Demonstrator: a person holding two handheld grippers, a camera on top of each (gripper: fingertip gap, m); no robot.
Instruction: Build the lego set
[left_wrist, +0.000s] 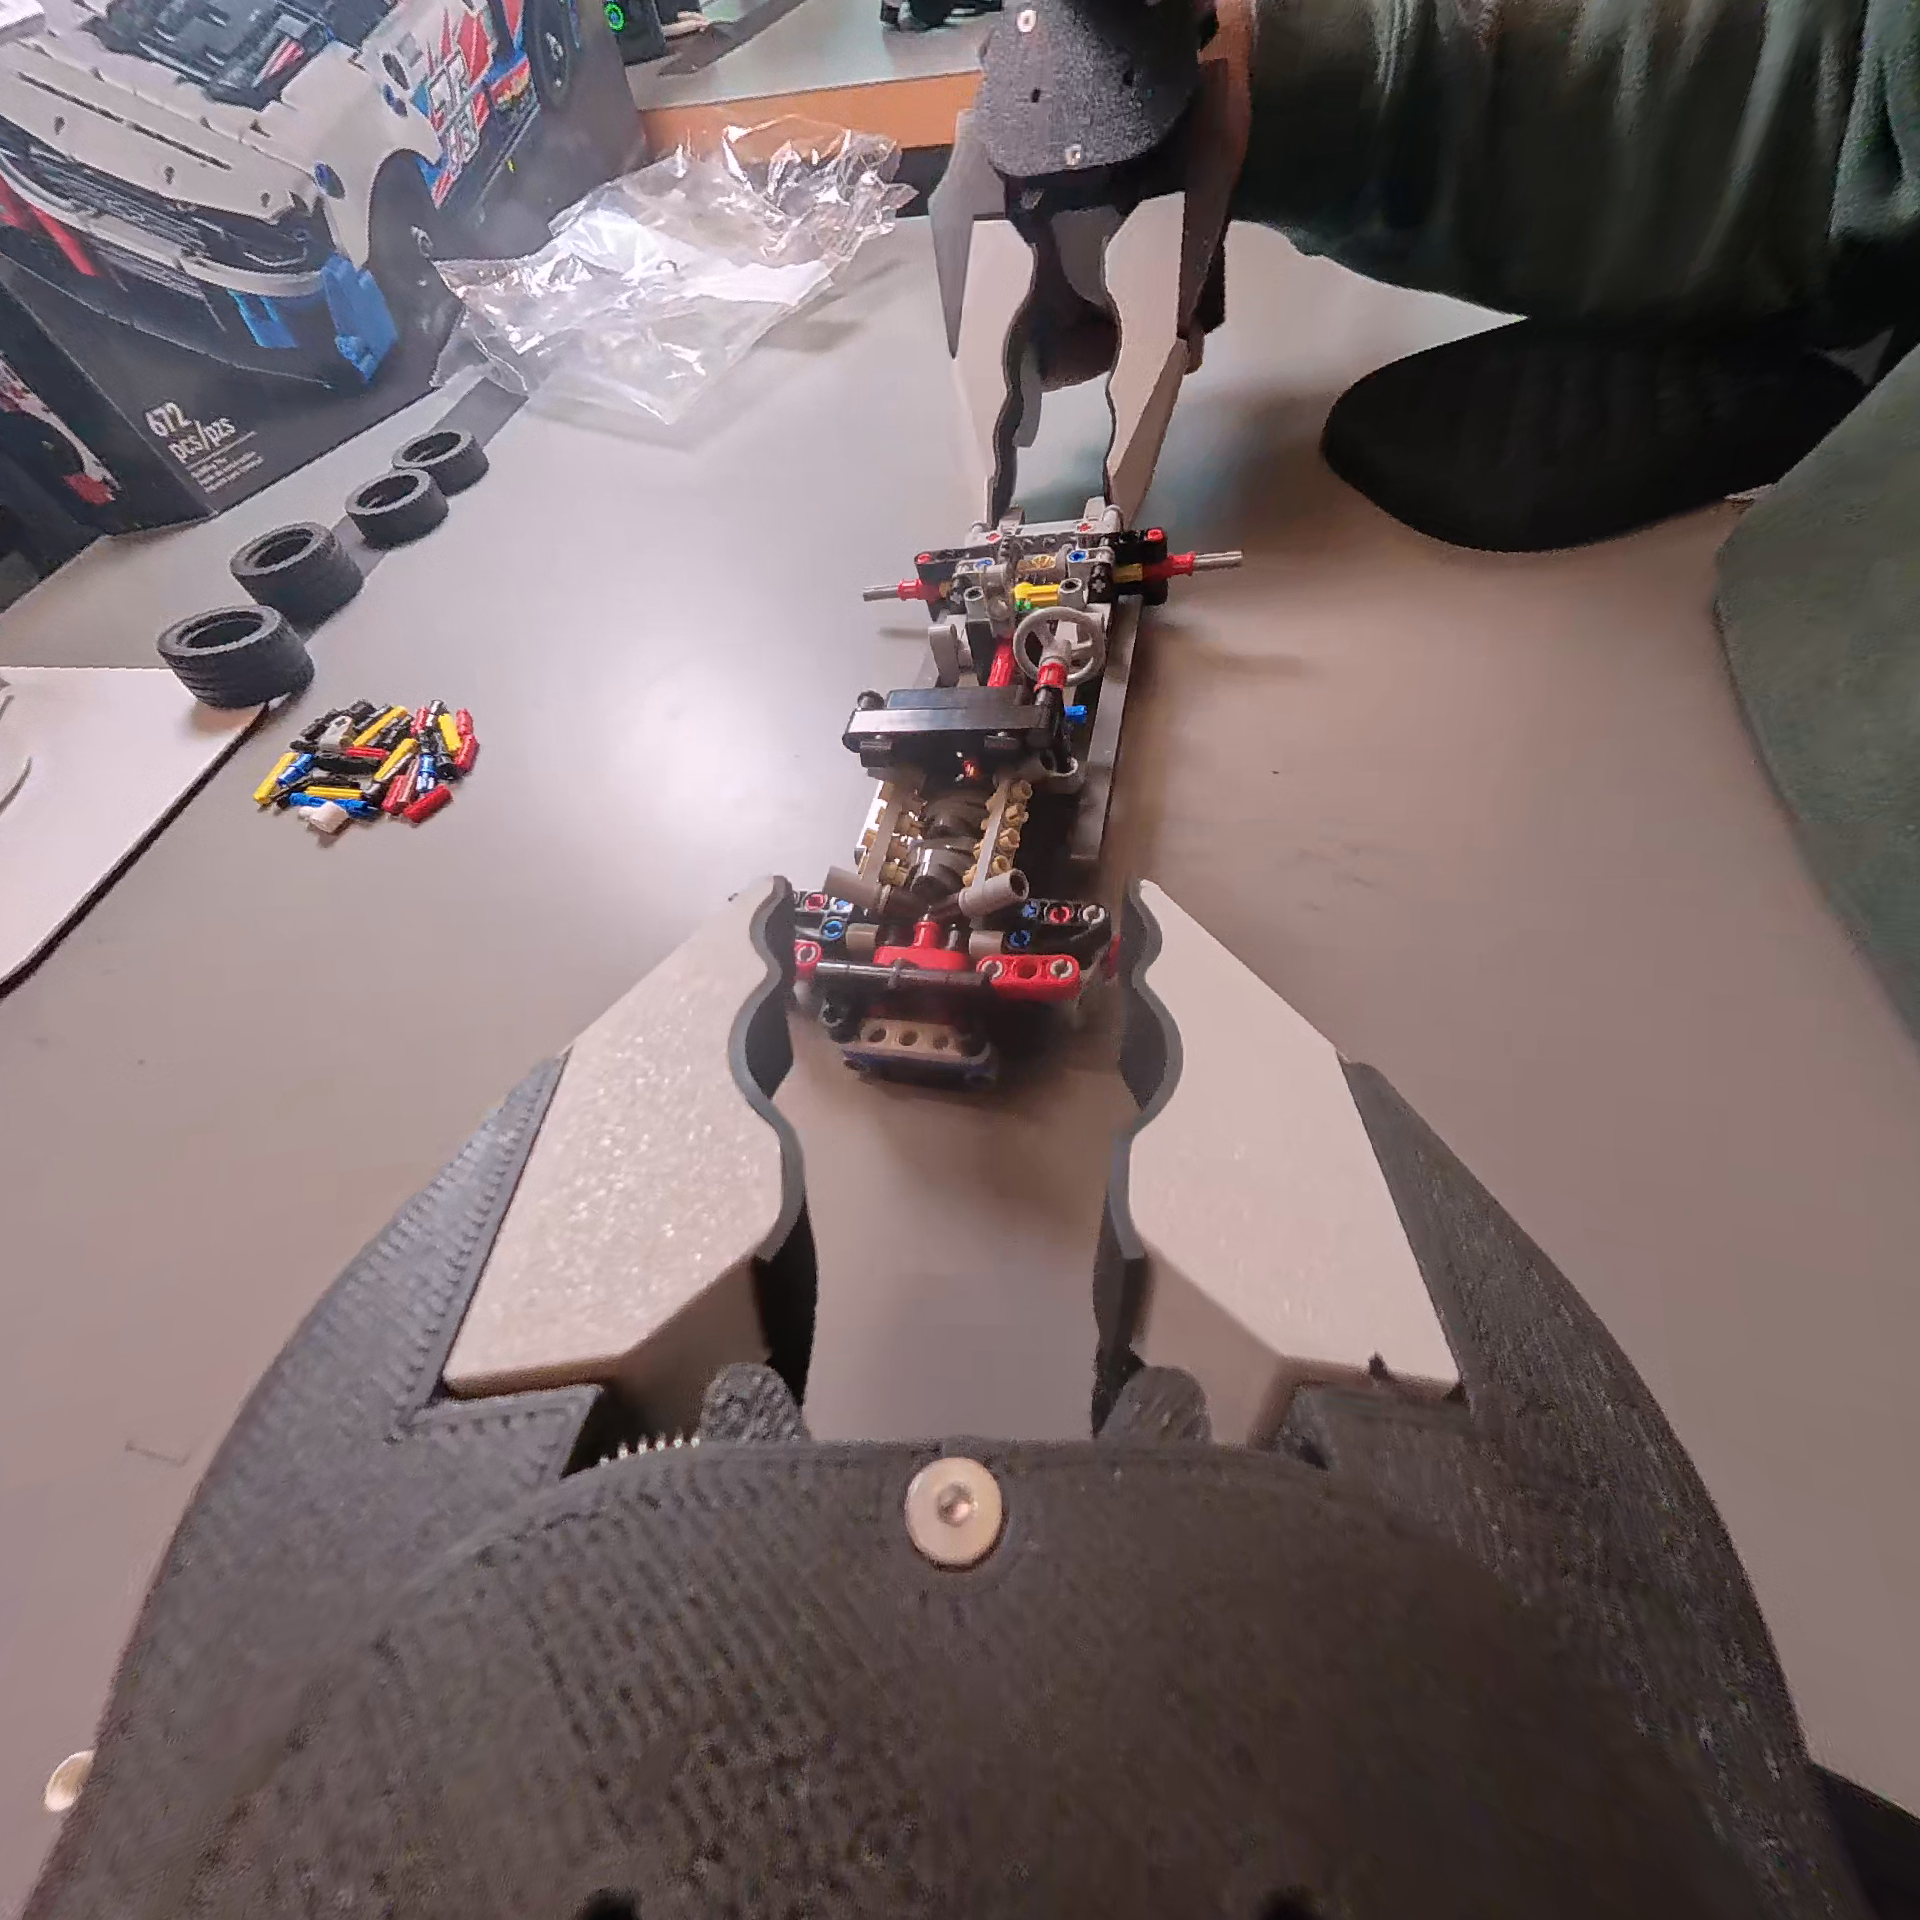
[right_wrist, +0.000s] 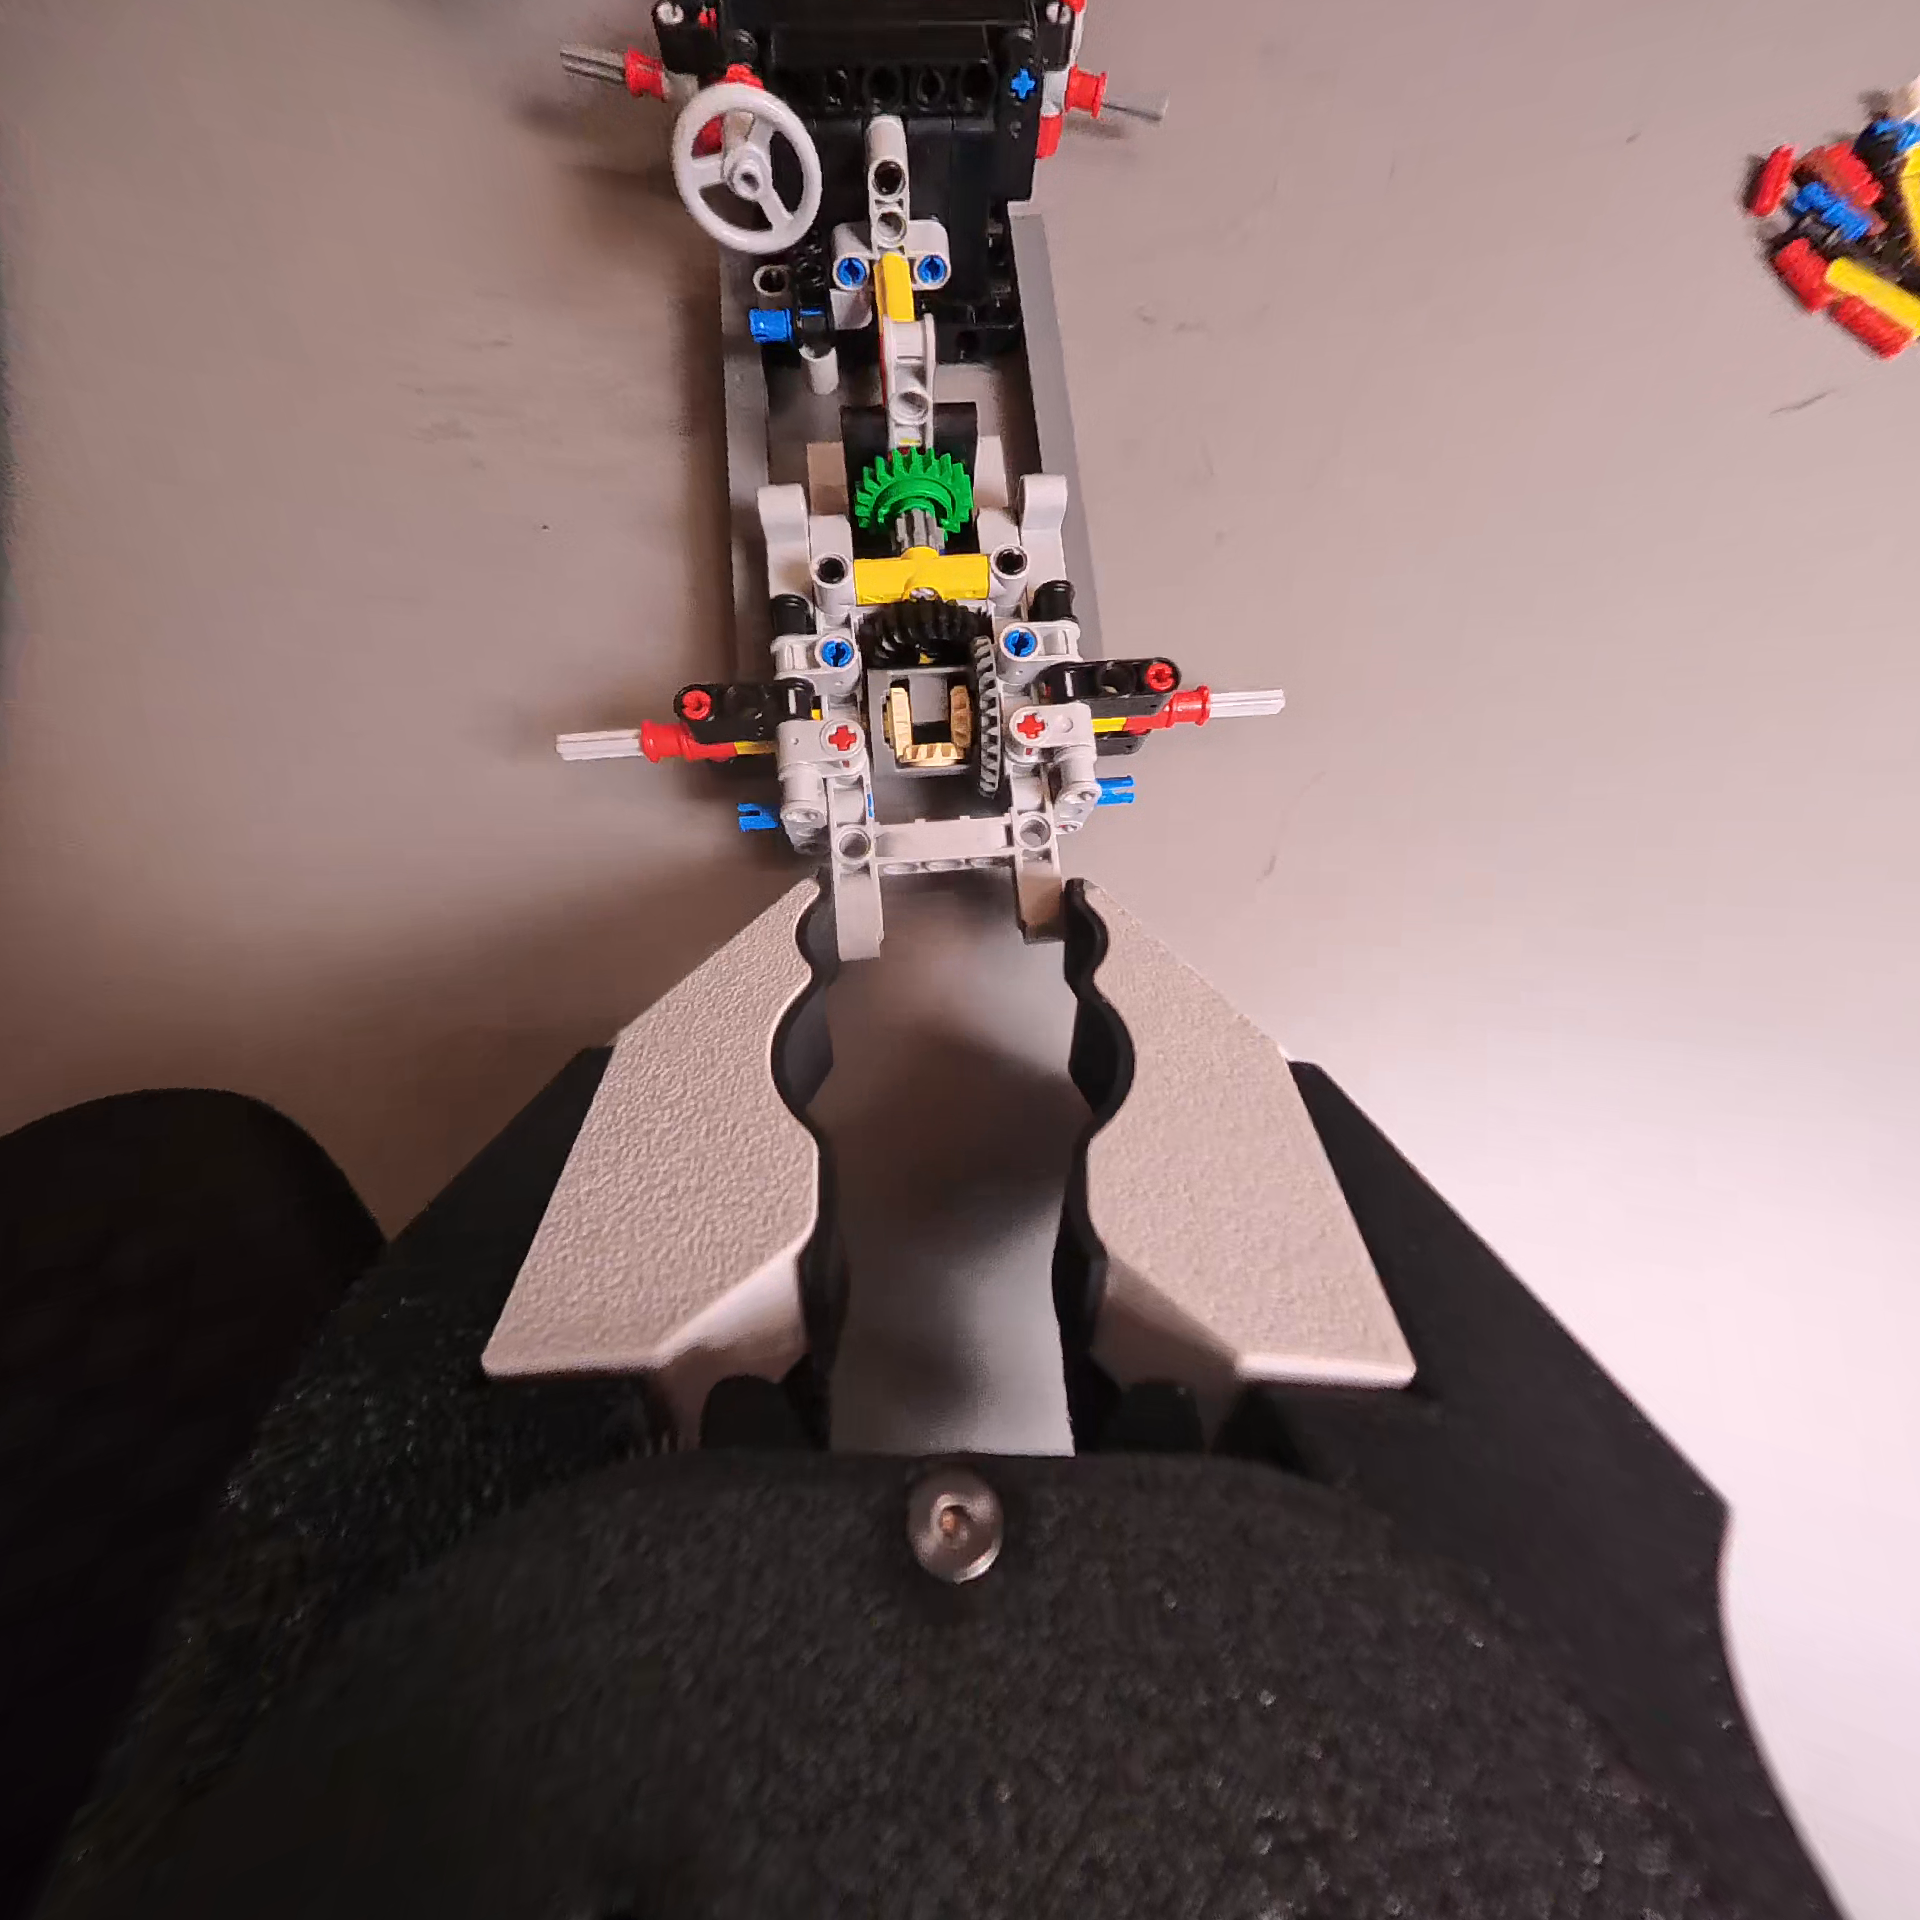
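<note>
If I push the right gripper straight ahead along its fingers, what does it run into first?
The right gripper would first meet the light grey end frame of the long lego car chassis. Its open fingertips already flank the frame's two rear lugs; actual contact is hard to judge.

The left wrist view sits low, close behind one end of the lego car frame (left_wrist: 966, 790), facing 12 o'clock. The right wrist view looks down from the opposite end (both share it).
</note>
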